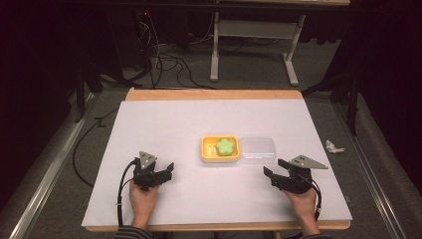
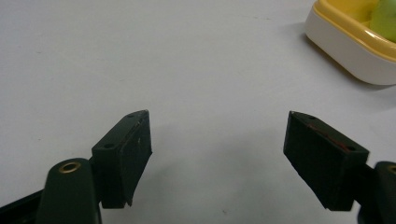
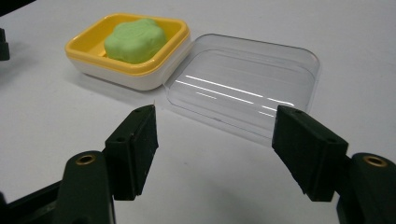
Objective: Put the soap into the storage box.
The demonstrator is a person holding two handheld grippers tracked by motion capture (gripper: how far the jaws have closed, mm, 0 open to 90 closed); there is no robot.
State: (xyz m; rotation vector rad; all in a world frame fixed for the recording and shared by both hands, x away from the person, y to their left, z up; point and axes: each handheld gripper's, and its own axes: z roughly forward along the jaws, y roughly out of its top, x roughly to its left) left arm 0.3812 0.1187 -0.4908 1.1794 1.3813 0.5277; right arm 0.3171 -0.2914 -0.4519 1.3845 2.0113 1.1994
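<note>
**A:** Item one is being requested: the soap dish and its contents.

**B:** A yellow soap dish [image 1: 220, 149] with a white base is being shown near the middle of the white table [image 1: 164, 124]; a green flower-shaped soap [image 1: 225, 146] is being held inside it; a clear lid [image 1: 257, 149] is being seen lying open flat on the table, touching the dish's right side.

**A:** Item two: the left gripper.

**B:** The left gripper [image 1: 169, 171] is being held by the person's left hand [image 1: 143, 200] low over the table, to the left of the dish and apart from it; in the left gripper view its jaws are being kept wide apart, with nothing but bare table between them; a corner of the dish is being shown at the upper right of that view.

**A:** Item three: the right gripper.

**B:** The right gripper [image 1: 275, 167] is being held by the right hand [image 1: 302, 201] just beside the lid's near right corner; in the right gripper view its jaws are being kept parted, with nothing gripped; the lid's near edge is being framed between the tips, untouched.
</note>
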